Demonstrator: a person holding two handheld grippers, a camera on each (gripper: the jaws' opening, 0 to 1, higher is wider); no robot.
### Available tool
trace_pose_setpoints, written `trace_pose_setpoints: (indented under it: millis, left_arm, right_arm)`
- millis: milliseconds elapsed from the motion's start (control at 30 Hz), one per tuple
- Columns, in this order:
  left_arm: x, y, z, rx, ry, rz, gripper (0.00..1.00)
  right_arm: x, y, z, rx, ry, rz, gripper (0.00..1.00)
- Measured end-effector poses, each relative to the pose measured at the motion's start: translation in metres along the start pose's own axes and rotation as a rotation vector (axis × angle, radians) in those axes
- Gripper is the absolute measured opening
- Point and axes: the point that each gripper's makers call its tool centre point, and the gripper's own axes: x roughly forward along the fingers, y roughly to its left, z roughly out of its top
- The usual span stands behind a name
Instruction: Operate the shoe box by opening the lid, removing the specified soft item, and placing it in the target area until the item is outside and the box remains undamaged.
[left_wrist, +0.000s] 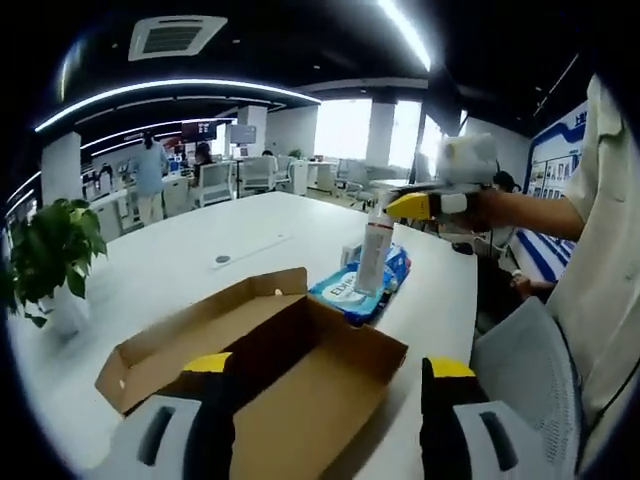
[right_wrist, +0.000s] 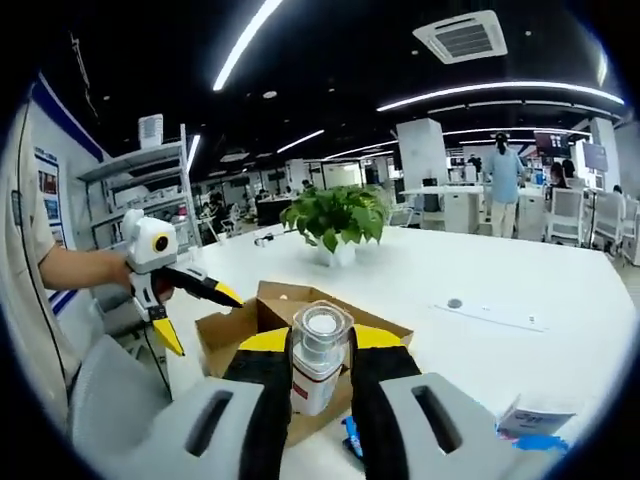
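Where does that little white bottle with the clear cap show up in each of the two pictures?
Left gripper view: the bottle hangs right of centre, above the blue pack, held by the right gripper.
Right gripper view: bottom centre, clamped between the near jaws.
Shared landmark: the open cardboard box, also seen at.

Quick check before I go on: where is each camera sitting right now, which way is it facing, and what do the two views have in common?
Left gripper view: rides the left gripper, jaws apart, looking over the open shoe box toward the blue pack; the right gripper holds a bottle over it; the person's forearm and shirt show.
Right gripper view: rides the right gripper, clamped on the bottle, looking across the white table at a potted plant; the left gripper enters from the left.
Shared: box, bottle, table, plant, both grippers.
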Motion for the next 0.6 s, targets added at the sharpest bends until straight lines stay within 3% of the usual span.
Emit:
trace_pose_setpoints:
  millis: [600]
  left_arm:
    - [-0.046,0.037,-0.014,-0.078,-0.006,0.191,0.96]
  right_arm:
    - [0.016,-0.084,-0.010,-0.108,0.043,-0.126,0.19]
